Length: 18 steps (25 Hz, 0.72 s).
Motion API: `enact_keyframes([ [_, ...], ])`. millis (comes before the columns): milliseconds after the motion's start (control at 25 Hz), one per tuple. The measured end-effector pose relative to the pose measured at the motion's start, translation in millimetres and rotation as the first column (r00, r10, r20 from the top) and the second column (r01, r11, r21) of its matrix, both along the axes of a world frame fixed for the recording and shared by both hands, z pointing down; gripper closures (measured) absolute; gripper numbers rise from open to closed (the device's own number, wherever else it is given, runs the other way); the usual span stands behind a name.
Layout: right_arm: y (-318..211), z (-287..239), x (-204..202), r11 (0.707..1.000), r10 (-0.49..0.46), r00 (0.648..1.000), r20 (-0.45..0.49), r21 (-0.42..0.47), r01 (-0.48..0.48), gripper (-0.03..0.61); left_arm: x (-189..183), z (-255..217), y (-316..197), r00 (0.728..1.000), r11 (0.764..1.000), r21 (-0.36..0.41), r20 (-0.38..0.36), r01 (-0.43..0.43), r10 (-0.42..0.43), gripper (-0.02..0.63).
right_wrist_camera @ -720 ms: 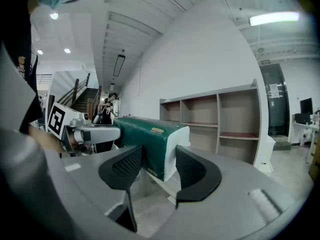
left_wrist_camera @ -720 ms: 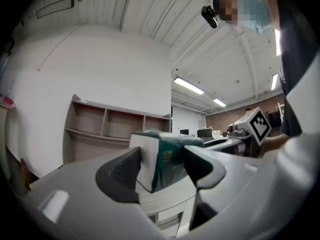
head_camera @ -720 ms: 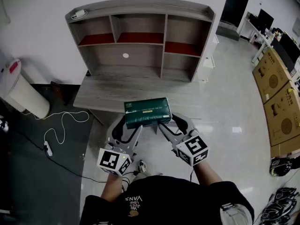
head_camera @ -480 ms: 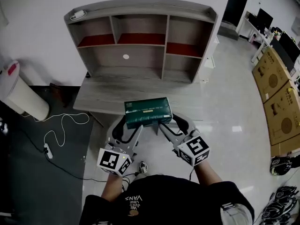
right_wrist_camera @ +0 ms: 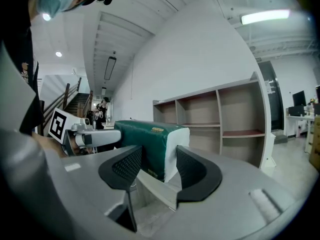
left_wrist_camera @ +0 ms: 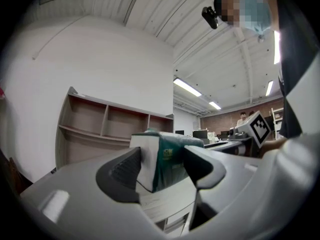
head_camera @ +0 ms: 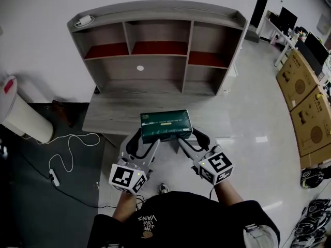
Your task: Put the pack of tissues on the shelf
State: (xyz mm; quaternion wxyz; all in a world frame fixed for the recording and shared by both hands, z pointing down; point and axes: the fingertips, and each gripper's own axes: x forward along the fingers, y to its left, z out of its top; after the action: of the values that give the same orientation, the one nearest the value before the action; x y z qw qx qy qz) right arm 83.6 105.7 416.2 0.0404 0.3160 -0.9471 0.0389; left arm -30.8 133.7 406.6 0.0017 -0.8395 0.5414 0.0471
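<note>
Tissues [head_camera: 166, 126] between left tongs [head_camera: 145, 140], right tongs [head_camera: 190, 137]

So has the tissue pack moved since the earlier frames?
Yes: the tissue pack has moved forward over the desk, toward the shelf.

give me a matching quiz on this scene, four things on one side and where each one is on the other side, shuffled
Things:
1 pack
2 bin
3 boxes
4 shelf

Places:
a on the desk, against the wall
b on the floor, far right
c held between the left gripper and the right gripper
d on the floor, far left

Pairs: 1-c, 2-d, 3-b, 4-a
</note>
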Motion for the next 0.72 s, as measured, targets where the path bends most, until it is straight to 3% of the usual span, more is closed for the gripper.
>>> enact_keyframes([
  [120,-17.3,1.2,-20.8,1.000,0.030,1.000,0.008,-0.007,-0.030,0.365,-22.3,1.5,-20.7,1.000,1.000,-0.002,-0.011,-0.028,0.028,0.310],
  [400,-29.4,-0.1,-29.4,0.997,0.070,0.997,0.024,-0.018,-0.070,0.366,-33.1,3.4,-36.9,0.998,0.998,-0.006,-0.024,-0.067,0.066,0.310],
  [720,-66.1,-0.3,-36.4,0.998,0.052,0.998,0.031,-0.022,-0.052,0.366,-40.2,7.7,-70.8,0.998,0.999,-0.015,-0.040,-0.044,0.044,0.310],
])
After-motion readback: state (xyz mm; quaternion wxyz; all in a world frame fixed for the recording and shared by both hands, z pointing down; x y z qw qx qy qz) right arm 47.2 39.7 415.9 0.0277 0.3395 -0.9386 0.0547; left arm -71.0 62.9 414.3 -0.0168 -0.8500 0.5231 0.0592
